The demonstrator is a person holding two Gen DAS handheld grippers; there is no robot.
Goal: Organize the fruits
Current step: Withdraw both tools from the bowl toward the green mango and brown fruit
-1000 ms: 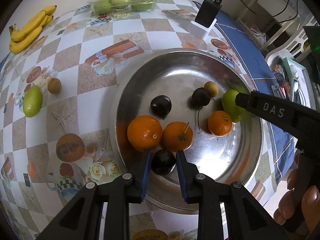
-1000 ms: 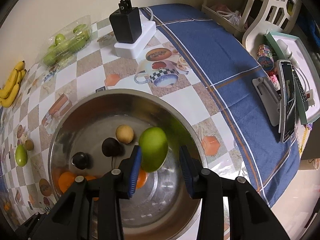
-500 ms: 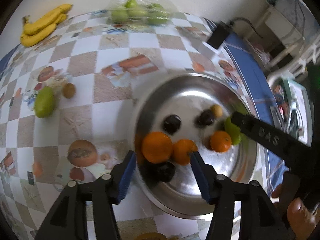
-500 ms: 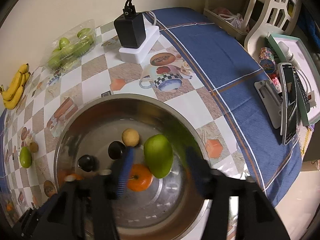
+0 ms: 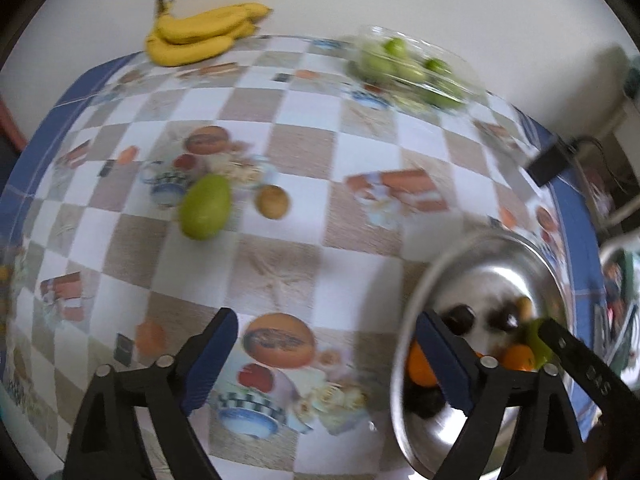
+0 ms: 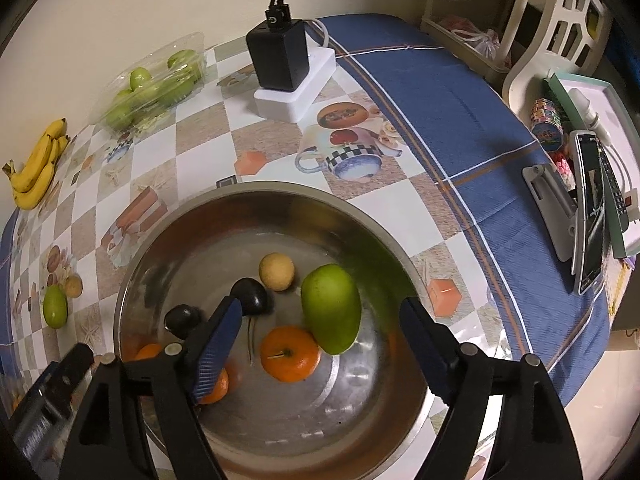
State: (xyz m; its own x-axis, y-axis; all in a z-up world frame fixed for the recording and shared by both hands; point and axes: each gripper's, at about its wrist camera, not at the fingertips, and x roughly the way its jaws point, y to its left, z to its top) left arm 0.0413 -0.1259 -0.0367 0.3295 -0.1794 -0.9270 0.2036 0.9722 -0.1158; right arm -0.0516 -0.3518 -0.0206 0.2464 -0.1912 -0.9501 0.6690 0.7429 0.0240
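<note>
In the right wrist view my right gripper point(image 6: 320, 346) hangs over the steel bowl point(image 6: 260, 188), its jaws opening. A green mango point(image 6: 332, 308) lies between them, free of both pads, leaning on an orange point(image 6: 290, 354). Two dark plums point(image 6: 250, 294) and a small tan fruit point(image 6: 276, 272) also lie in the bowl. In the left wrist view my left gripper point(image 5: 328, 360) is over the tablecloth to the left of the bowl point(image 5: 404, 344), its jaws opening with nothing between them. Farther off on the cloth lie another green mango point(image 5: 206, 206) and a small brown fruit point(image 5: 272, 201).
Bananas point(image 5: 200, 34) and a clear box of green fruit point(image 5: 408, 68) sit by the far wall. A black charger on a white power strip point(image 6: 284, 60) stands behind the bowl. A phone on a stand point(image 6: 588, 220) and a white chair are at the right.
My left gripper let go of a dark plum in the bowl, opened wide and swung left over the cloth. My right gripper opened and the green mango now rests in the bowl.
</note>
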